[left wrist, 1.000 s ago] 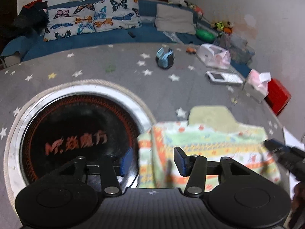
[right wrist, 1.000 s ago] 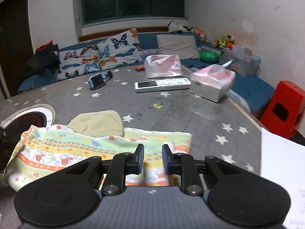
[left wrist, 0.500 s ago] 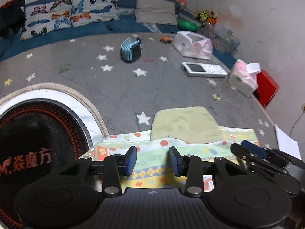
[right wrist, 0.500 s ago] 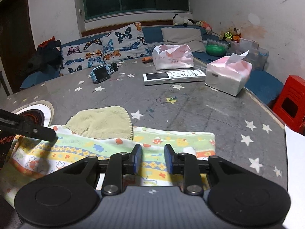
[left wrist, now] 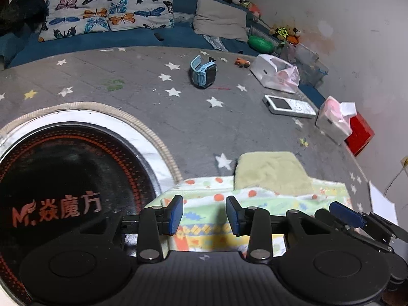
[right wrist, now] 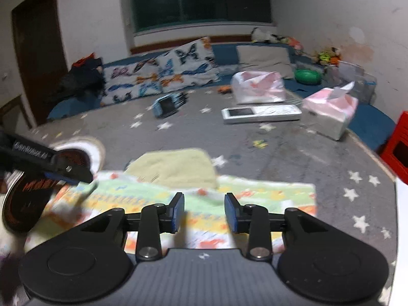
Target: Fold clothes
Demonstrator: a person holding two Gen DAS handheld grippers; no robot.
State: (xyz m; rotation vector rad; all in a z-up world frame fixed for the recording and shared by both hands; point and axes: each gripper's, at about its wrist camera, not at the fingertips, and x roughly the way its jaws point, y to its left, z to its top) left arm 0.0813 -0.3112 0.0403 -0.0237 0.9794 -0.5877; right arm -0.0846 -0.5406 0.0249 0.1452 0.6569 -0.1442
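Grey star-printed table (left wrist: 142, 81) — butterfly cushions (left wrist: 107, 12) on blue sofa (left wrist: 122, 39) behind.

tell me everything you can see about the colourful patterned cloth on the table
The patterned cloth is soft fabric printed in pale green, yellow, orange and white bands with small figures and dots. It lies flat, folded into a long strip on the grey star-print table cover, its left end beside the round black cooktop. A plain yellow-green cloth rests on its far edge.
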